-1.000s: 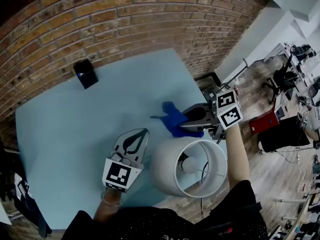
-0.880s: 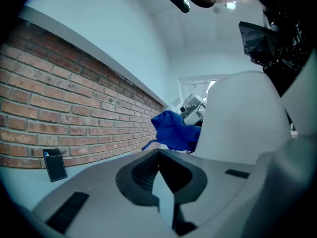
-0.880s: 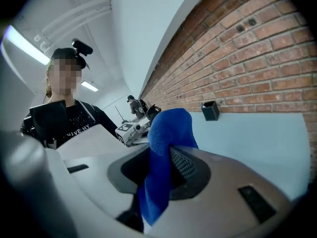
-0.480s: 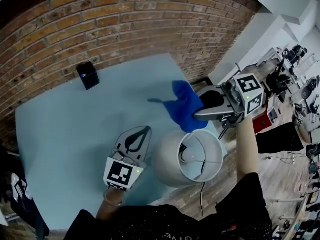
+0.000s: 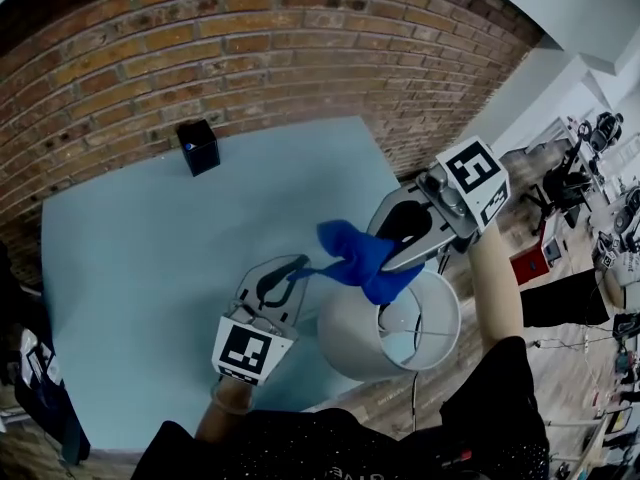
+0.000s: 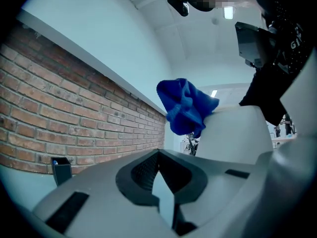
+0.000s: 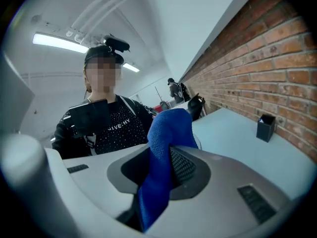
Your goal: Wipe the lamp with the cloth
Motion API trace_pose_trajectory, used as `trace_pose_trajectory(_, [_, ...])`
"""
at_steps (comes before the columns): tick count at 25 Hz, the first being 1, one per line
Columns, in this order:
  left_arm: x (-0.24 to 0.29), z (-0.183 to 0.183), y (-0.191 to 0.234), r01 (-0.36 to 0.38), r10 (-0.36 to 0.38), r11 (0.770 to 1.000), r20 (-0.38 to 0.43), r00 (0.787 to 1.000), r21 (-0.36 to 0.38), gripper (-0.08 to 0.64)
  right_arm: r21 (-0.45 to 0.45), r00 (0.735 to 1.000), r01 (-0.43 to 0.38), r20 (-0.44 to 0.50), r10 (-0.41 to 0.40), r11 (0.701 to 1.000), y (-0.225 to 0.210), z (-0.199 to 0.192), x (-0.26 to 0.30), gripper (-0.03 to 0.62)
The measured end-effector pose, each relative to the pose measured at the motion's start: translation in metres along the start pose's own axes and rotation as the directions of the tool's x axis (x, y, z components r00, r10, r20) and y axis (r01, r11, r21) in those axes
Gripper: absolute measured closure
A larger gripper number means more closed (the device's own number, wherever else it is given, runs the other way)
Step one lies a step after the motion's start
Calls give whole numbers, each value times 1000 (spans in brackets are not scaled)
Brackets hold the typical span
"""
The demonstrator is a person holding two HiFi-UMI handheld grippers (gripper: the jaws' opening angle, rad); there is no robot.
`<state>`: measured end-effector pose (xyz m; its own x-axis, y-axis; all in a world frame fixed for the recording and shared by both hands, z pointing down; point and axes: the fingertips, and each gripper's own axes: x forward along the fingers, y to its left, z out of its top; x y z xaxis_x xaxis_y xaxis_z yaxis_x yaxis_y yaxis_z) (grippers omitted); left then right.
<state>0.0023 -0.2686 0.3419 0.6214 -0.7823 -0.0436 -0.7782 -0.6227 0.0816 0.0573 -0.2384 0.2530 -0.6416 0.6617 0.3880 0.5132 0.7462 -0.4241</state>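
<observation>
Here, over the table [image 5: 120, 268] by a brick wall [image 5: 200, 48], right gripper [image 5: 383, 255] fingers clamp the cloth [image 5: 355, 260]; left gripper [image 5: 291, 266] fingers seem together.

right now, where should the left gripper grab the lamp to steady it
Probably the open top rim of the lamp, from the side nearest the left gripper, one jaw inside: the wall is thin, the drum looks too wide for the jaws, and the cloth overhangs the far edge.
</observation>
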Motion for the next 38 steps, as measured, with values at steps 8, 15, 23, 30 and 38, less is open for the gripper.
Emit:
trace_pose_trajectory(8, [1,-15,20,-41,41,999,-16,999,-14,551,79,985,-106,-130,115,991,-30,-36,28,497])
trace_pose_trajectory(15, [6,-33,29,-55,55,998,-33,998,-23,551,85,978,-153,-133,163,985,-49,-59,42,497])
trace_pose_trajectory(23, [12,-60,35,-82,79,996,-84,993,-34,551,156,980,-121,-140,143,980,-83,-97,57,497])
trace_pose_trajectory(30, [9,-73,37,-105,101,994,-120,988,-23,551,221,990,-55,-114,82,974,-111,-124,65,497])
trace_pose_trajectory(38, [-2,-78,38,-124,121,992,-136,983,-12,551,292,994,105,-47,-95,950,-138,-136,49,497])
